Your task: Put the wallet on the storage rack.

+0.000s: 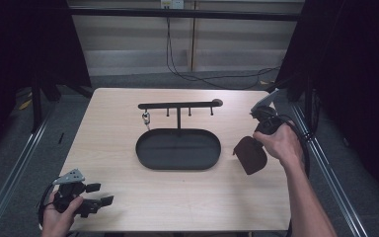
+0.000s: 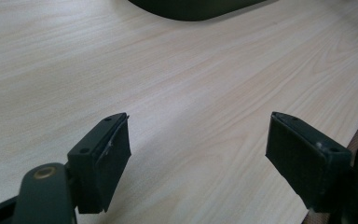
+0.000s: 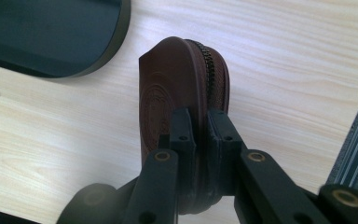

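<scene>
A brown zippered leather pouch (image 1: 250, 154) hangs above the table's right side, pinched by my right gripper (image 1: 257, 142). In the right gripper view the black jaws are shut on the brown pouch (image 3: 177, 88) near its zipper edge, my right gripper (image 3: 200, 126) clamping it from both faces. My left gripper (image 1: 101, 194) rests at the front left corner of the table, held by a hand, jaws apart. In the left gripper view my left gripper (image 2: 198, 144) stands open with only bare wood between its pads.
A black oval tray (image 1: 178, 148) lies mid-table, with a black T-shaped hook rack (image 1: 178, 105) rising behind it; a small metal item (image 1: 146, 117) hangs from its left hook. Metal rails run along both table sides. A cable crosses the floor beyond the table.
</scene>
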Available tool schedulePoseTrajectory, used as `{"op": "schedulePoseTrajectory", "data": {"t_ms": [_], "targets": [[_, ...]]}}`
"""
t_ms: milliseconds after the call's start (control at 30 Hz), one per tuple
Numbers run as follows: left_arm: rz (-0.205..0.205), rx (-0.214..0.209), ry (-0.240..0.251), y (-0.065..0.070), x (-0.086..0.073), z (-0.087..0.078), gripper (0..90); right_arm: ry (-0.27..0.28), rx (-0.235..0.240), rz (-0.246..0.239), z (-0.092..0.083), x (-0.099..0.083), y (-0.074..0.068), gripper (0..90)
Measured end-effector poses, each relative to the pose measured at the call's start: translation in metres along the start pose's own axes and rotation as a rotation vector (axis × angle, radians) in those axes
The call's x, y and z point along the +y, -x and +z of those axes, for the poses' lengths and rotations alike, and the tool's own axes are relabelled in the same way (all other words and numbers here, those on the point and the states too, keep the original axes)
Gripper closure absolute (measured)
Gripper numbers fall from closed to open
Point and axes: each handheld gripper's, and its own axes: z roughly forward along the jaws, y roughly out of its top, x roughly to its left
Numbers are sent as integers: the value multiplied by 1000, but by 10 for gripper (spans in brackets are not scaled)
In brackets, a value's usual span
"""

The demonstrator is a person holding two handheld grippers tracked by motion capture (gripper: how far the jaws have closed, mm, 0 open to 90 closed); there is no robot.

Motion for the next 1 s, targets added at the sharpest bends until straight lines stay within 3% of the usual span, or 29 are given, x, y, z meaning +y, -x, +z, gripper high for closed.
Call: {"op": "schedulePoseTrajectory", "data": {"t_ms": [367, 600, 1000], "targets": [[0, 3, 1, 0, 0, 0, 209, 79, 34, -19, -23, 7, -5, 824], [16, -2, -11, 2, 1, 1, 208, 106, 76, -14, -26, 13, -10, 829], [12, -5, -12, 1, 1, 2, 209, 146, 111, -37, -29, 28, -34, 840]]}}
